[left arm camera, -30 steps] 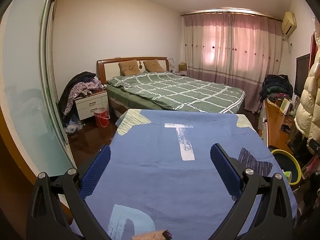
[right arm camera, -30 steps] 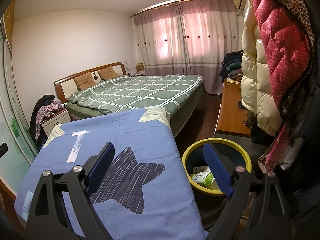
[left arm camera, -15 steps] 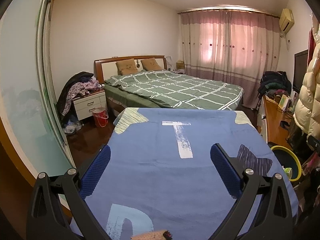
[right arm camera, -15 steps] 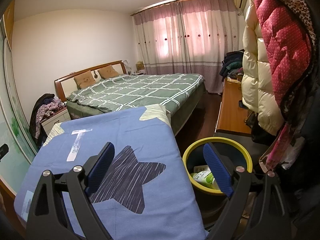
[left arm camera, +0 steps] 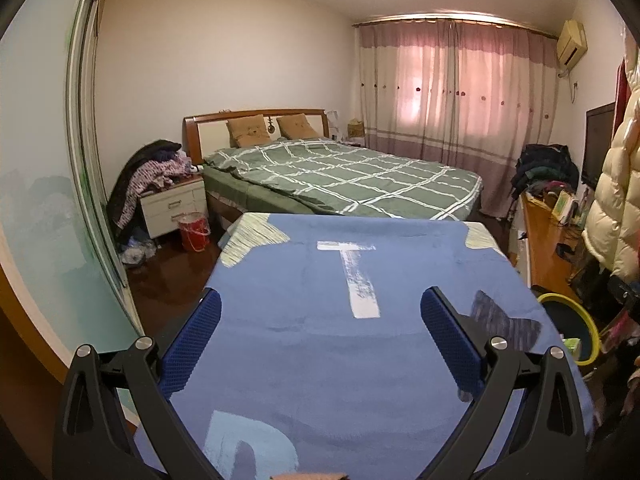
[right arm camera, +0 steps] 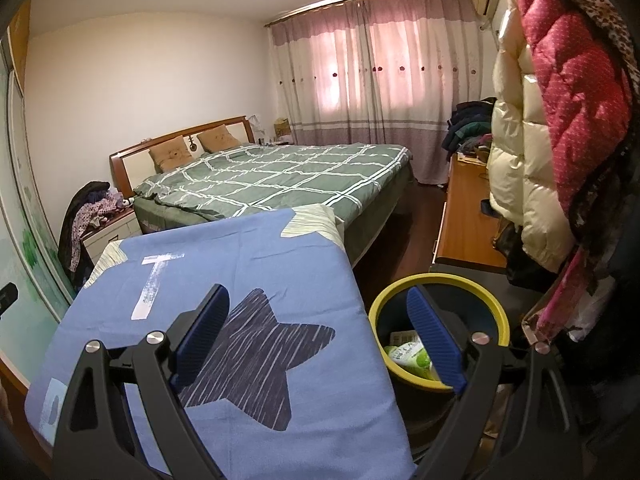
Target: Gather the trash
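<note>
A yellow-rimmed trash bin stands on the floor right of a table under a blue star-print cloth. Inside it lie a green-and-white packet and other scraps. My right gripper hangs open over the table's right edge, its right finger in front of the bin's mouth, nothing between the pads. My left gripper is open above the blue cloth, also holding nothing. In the left wrist view the bin shows at the far right. No loose trash shows on the cloth.
A green checked bed lies beyond the table. A nightstand heaped with clothes and a red bucket sit at the left. A wooden desk and hanging puffy coats crowd the right.
</note>
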Demonstrator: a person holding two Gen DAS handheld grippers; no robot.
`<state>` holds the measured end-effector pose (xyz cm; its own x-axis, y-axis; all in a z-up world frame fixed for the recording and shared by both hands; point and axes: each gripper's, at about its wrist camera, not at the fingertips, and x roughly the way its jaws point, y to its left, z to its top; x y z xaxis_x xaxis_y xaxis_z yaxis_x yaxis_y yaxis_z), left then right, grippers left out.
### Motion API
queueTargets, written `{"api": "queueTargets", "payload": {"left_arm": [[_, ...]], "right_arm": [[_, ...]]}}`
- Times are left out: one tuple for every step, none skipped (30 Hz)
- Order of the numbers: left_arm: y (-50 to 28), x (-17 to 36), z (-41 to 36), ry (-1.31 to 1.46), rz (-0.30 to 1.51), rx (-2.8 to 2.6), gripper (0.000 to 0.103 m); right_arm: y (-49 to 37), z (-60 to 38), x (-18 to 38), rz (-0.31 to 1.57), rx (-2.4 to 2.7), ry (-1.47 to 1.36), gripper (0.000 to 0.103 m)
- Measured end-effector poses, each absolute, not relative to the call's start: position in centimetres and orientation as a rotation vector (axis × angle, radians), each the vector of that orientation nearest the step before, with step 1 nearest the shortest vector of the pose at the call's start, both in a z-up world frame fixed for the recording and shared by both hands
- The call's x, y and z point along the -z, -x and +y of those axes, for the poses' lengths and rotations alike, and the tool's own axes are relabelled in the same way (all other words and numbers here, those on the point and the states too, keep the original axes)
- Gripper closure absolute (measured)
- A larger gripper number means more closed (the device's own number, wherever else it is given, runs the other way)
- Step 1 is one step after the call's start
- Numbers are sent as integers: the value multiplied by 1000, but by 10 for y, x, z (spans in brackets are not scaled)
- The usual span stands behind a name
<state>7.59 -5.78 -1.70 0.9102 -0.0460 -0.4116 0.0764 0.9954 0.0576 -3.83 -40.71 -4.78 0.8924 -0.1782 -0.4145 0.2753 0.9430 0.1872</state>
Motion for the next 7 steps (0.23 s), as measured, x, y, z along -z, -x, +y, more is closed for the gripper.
{"api": "queueTargets", "payload": {"left_arm": [[-82, 18, -59, -84, 427, 53, 5], [-90, 20, -60, -90, 437, 47, 5], [-100, 22, -59, -95, 452, 44, 5], [-120, 28, -56, -99, 484, 41, 5], [-134, 32, -54, -96, 507, 36, 5], [-155, 39, -50, -89, 547, 34, 5], [-175, 47, -47, -85, 580, 35, 5]], "right_arm": [[33, -407, 47, 409, 227, -245, 15], [26, -407, 46, 412, 220, -245, 13], [16, -406, 46, 417, 215, -239, 12], [3, -404, 48, 435, 205, -227, 11], [-13, -402, 51, 465, 176, -227, 11], [-27, -400, 56, 492, 150, -234, 11], [-46, -397, 63, 532, 124, -239, 11]]}}
